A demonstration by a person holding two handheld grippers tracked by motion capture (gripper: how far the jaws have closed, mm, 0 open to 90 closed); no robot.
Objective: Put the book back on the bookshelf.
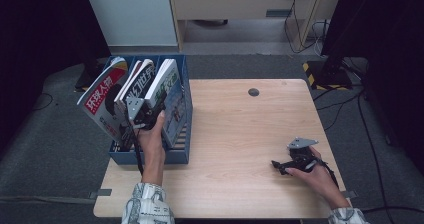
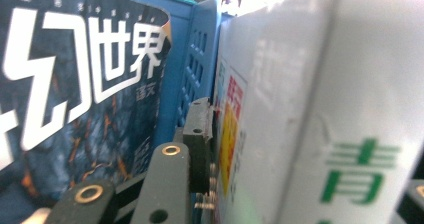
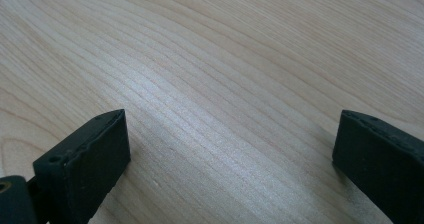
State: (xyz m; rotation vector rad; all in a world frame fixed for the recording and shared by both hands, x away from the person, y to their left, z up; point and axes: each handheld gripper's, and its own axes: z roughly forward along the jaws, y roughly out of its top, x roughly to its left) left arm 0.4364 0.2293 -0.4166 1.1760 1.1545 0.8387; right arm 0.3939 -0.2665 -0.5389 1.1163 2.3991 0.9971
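**A thick magazine goes into the blue file rack**

The thick white-covered magazine with green characters point(image 2: 360, 134) stands in the right-hand compartment of the blue plastic file rack point(image 1: 177, 156), at the left end of the pale wooden table point(image 1: 240, 129). Its spine fills the space between the jaws in the left gripper view, and the one black pad point(image 2: 200, 139) I can see lies close against its cover. The other pad is hidden behind the book, so I cannot tell whether the left gripper point(image 1: 142, 109) is clamping it or has just let go; the jaws stand about as wide as the magazine is thick.

Beside it, past a blue slotted divider point(image 2: 192, 84), leans a dark magazine with large white characters point(image 2: 85, 79), and a red-and-white magazine point(image 1: 102, 101) tilts out of the leftmost slot.

To do this step well, I would say the book should sit fully down on the rack floor and lean against the wall before the jaws spread. Then the hand ought to draw straight back along the spine, so the pads do not drag the cover or tip the neighbours.

The right gripper point(image 1: 290, 165) rests low near the right edge of the table, well apart from the rack. Its jaws gape wide, with bare wood between them.
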